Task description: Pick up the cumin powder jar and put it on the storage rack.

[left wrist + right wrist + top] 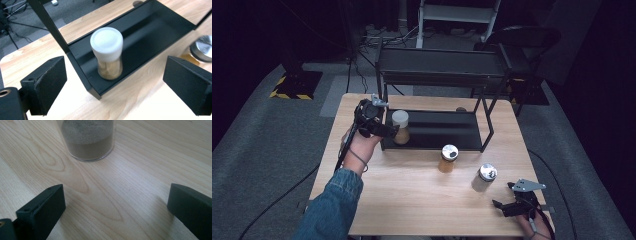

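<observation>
A jar with a white lid (400, 126) and tan contents stands upright at the left end of the black rack's lower shelf (442, 131). My left gripper (385, 126) is open just left of it, apart from it. In the left gripper view the white-lidded jar (107, 53) stands on the lower shelf (152, 35) beyond the wide-spread jaws of the left gripper (116, 80). My right gripper (505, 197) is open low over the table's front right corner. Its own view has the right gripper (115, 205) empty, short of a jar of grey-brown powder (87, 142).
An amber jar with a silver lid (447, 158) and a silver-lidded powder jar (484, 177) stand on the wooden table (412, 190) in front of the rack. The rack's upper shelf (439, 62) overhangs the back. A black chair (522, 42) stands behind.
</observation>
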Demonstrator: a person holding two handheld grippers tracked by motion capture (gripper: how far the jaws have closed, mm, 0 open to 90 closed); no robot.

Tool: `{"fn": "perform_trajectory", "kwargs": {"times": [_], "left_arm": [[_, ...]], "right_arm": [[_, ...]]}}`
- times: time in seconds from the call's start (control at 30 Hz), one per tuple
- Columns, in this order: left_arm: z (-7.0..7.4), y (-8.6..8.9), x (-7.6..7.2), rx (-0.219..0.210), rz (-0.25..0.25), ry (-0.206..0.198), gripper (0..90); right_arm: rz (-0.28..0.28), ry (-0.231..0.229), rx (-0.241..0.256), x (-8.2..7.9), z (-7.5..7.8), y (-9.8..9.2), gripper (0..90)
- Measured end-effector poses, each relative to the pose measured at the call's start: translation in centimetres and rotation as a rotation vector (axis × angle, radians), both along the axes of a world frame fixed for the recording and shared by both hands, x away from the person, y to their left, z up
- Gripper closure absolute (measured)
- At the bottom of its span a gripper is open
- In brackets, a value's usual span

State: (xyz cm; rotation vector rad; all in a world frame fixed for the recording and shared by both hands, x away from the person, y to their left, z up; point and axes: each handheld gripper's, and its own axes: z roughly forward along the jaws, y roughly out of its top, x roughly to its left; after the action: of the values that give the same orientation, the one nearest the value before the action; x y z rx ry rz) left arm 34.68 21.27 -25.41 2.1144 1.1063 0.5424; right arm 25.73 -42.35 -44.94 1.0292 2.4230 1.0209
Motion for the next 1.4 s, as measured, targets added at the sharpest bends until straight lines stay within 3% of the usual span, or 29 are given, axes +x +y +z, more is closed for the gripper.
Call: {"fn": "perform_trajectory", "kwargs": {"times": [0.27, 0.43, 0.73, 0.93, 1.17, 1.4], "left_arm": [[-2.9, 2.4, -3.2, -0.033, -0.014, -0.018, 5.5], [-4.7, 3.4, -4.7, -0.046, -0.015, -0.009, 5.5], [-8.5, 4.8, -7.9, -0.032, -0.033, -0.020, 6.5], [-11.2, 5.3, -9.1, -0.019, -0.040, -0.015, 6.5], [-14.9, 6.2, -10.5, -0.046, -0.012, 0.002, 6.5], [-17.1, 7.0, -11.4, -0.053, 0.014, 0.009, 6.6]], "right_arm": [[0.001, -0.001, 0.000, 0.0, 0.0, 0.0, 1.5], [0.001, 0.000, 0.000, 0.0, 0.0, 0.0, 1.5], [0.001, 0.000, 0.000, 0.0, 0.0, 0.0, 1.4], [0.000, 0.000, 0.000, 0.0, 0.0, 0.0, 1.5], [0.014, 0.002, 0.001, 0.2, 0.0, -0.2, 1.6], [0.017, 0.003, 0.003, 0.3, 0.0, -0.3, 1.9]]}}
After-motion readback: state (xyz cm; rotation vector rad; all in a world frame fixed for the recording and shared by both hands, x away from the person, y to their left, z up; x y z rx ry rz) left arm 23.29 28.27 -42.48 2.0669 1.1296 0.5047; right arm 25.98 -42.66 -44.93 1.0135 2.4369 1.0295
